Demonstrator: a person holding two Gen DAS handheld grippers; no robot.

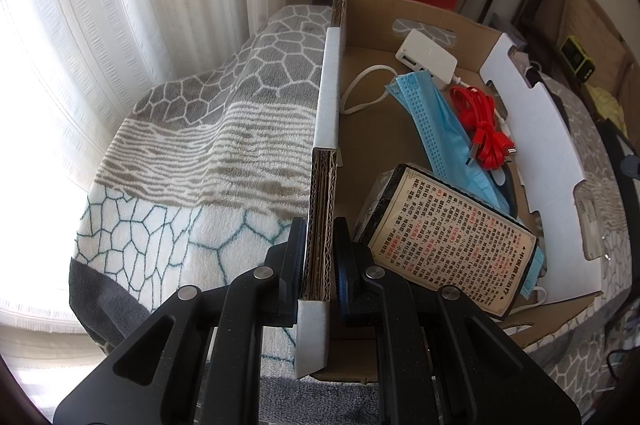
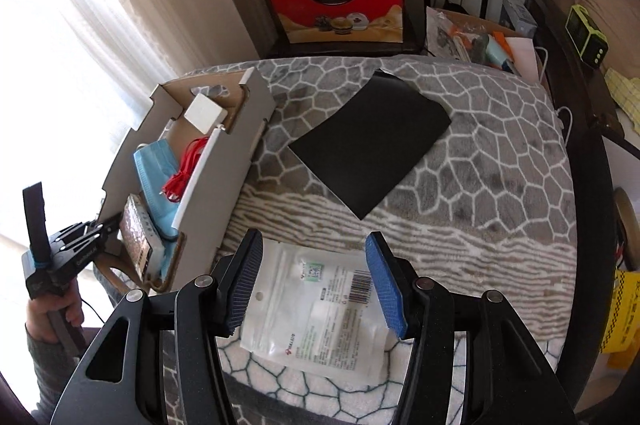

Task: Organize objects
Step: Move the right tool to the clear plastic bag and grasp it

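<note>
My left gripper (image 1: 319, 249) is shut on the near wall of a cardboard box (image 1: 326, 113) that sits on a patterned blanket (image 1: 192, 161). The box holds a white charger (image 1: 426, 59), a blue face mask (image 1: 434, 121), a red cable (image 1: 482, 121) and a black box with a printed label (image 1: 448, 237). In the right wrist view the box (image 2: 248, 129) is at the left, with the left gripper (image 2: 104, 229) at its near corner. My right gripper (image 2: 316, 265) is open just above a white plastic packet (image 2: 320, 309). A black sheet (image 2: 372, 141) lies further back.
A red gift box (image 2: 340, 5) and stacked boxes stand behind the blanket. A tray of small tools (image 2: 476, 41) and a green device (image 2: 586, 29) are at the far right. Curtains (image 1: 80, 25) hang at the left. A dark wooden edge (image 2: 588, 185) borders the right.
</note>
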